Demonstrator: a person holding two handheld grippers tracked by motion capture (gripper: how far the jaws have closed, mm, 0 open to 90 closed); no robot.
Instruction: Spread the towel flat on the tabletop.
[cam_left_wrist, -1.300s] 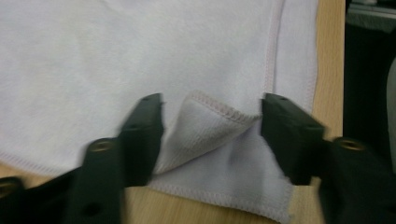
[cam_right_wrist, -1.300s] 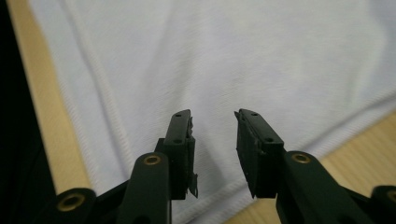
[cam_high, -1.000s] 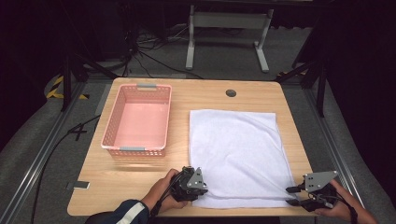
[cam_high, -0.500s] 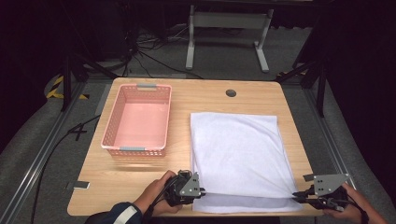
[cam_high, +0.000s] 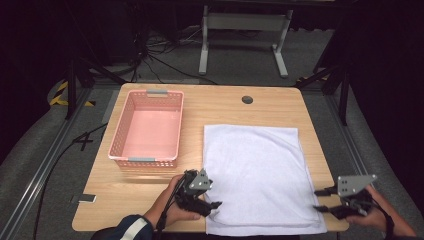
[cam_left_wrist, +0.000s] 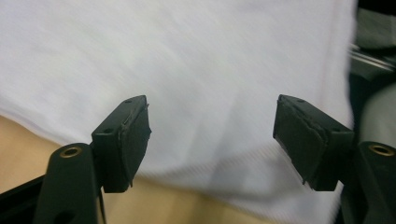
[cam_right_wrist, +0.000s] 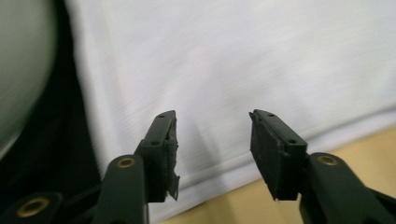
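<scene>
Towel (cam_high: 255, 175) lies flat on the right half of the table (cam_high: 220, 107), folded once, its near edge at the table's front. My left gripper (cam_high: 212, 206) and right gripper (cam_high: 320, 200) have just been opening and stand spread at the 2 near corners, nothing between their pads. I judge this fold laid down; next calls for a fresh grip for another fold, before the pink basket (cam_high: 117, 142).

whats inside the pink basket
Nothing that can be seen: the pink basket shows a bare floor in the high view. Its near wall hides a thin strip of that floor.
</scene>
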